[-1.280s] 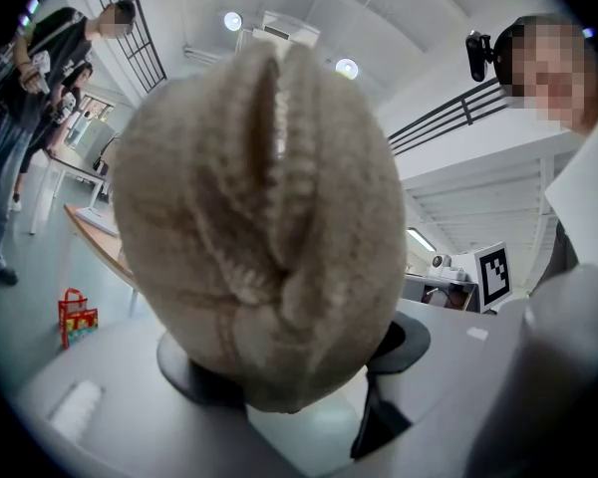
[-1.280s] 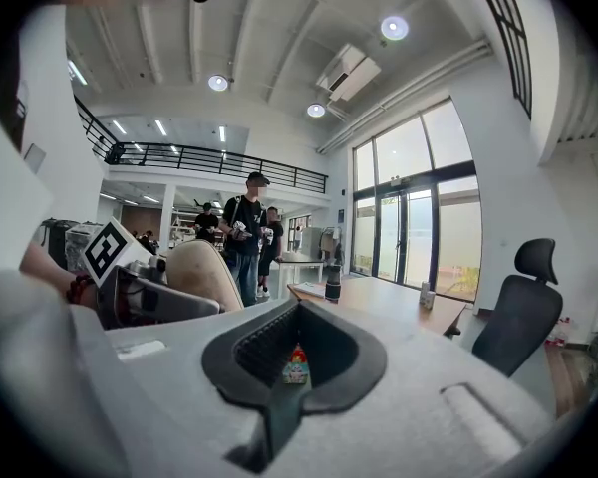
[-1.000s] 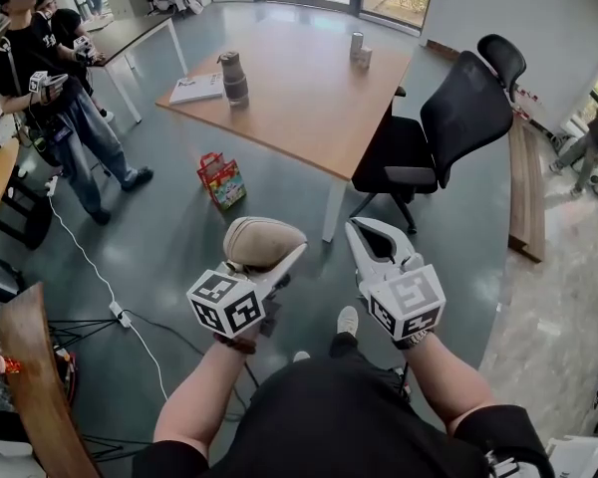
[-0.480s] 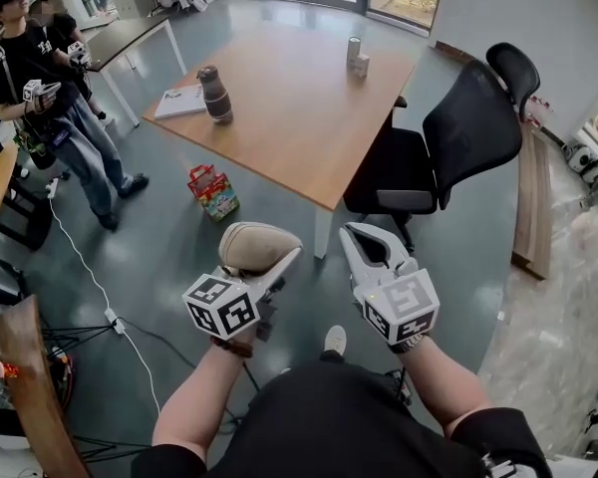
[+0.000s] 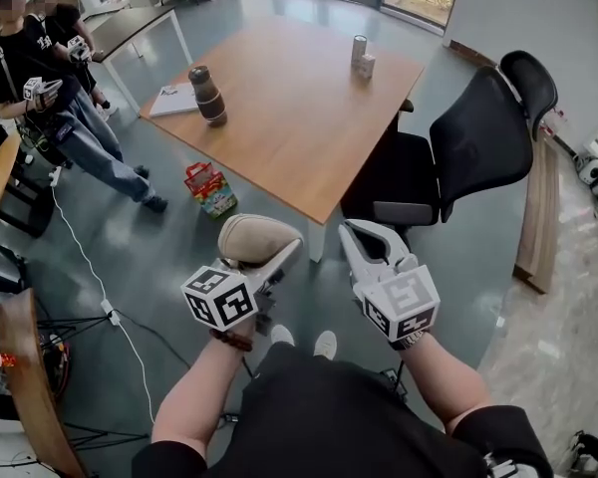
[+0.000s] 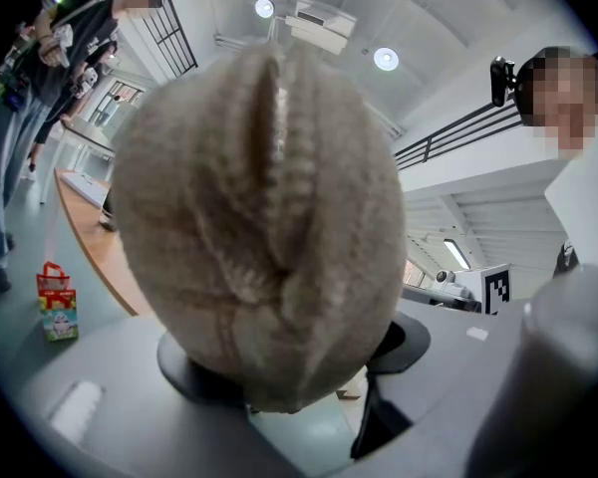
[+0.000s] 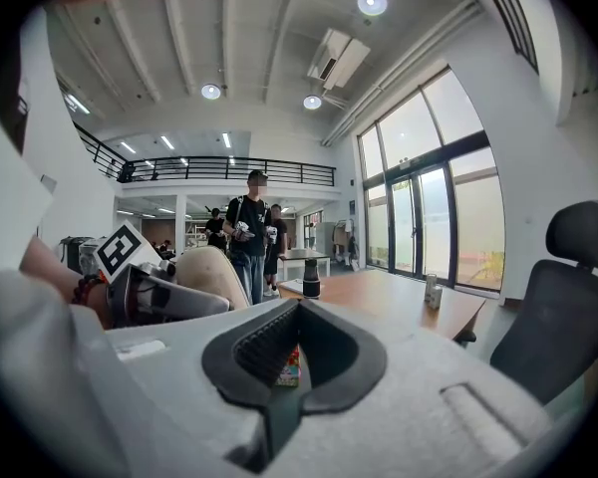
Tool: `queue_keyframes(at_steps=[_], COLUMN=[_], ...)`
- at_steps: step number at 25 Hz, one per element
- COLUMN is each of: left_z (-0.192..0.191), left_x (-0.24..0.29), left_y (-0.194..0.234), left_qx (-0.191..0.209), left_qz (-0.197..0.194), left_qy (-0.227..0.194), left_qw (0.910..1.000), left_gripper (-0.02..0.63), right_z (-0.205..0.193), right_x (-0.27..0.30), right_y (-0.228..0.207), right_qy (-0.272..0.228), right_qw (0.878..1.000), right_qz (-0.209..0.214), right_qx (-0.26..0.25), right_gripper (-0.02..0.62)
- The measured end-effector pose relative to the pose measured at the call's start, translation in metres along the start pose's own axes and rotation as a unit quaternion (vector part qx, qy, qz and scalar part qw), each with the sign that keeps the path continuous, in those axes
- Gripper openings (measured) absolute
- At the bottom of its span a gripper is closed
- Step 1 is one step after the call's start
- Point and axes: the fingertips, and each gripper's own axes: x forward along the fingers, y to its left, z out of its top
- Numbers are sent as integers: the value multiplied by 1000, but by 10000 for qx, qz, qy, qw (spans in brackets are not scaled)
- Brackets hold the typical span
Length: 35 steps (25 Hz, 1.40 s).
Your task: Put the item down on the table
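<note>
Wooden table (image 6: 88,235) sits mostly hidden behind the knitted item (image 6: 259,217).

Beige ribbed-knit item (image 5: 259,240), brown table (image 5: 299,118), black chair (image 5: 478,137)

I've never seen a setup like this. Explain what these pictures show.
There is no robot here: a person holds a two-jaw gripper in each hand. The marked cubes are parts of the grippers. The head view comes from a camera on the person's head, looking down. Each gripper view comes from a camera riding on that gripper, looking along its jaws. The left gripper is clamped on a beige knit item, which fills its view. The right gripper is shut and empty. Ahead stands a wooden table with a book, a dark flask and two small containers. The item is not on it yet.
</note>
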Motion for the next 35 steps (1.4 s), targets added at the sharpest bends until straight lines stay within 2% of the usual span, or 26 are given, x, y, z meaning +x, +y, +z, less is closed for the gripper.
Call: queue_keyframes(at_steps=[7,24,29,35], left_z=[6,57,69,77], left_x=[32,115,129,139], left_y=[27,120,143,159], left_qx=[-385,-578,-678,-999], left_qz=[7,-254,-372,-463], left_qy=[-46,158,222,189], left_qw=[9992,9979,9968,9937], left_gripper=[333,333,333,333], right_z=[-3,17,21,24], right_x=[27,141,165,179], right_y=[-27,-87,-95,-96], right_qy=[49,149,187,269], right_qw=[10000,9996,9992,9988], right_qz=[9,-165,-306,-298], right_qx=[22,-157,-193,-297], right_gripper=[-9,-9,-9,-9])
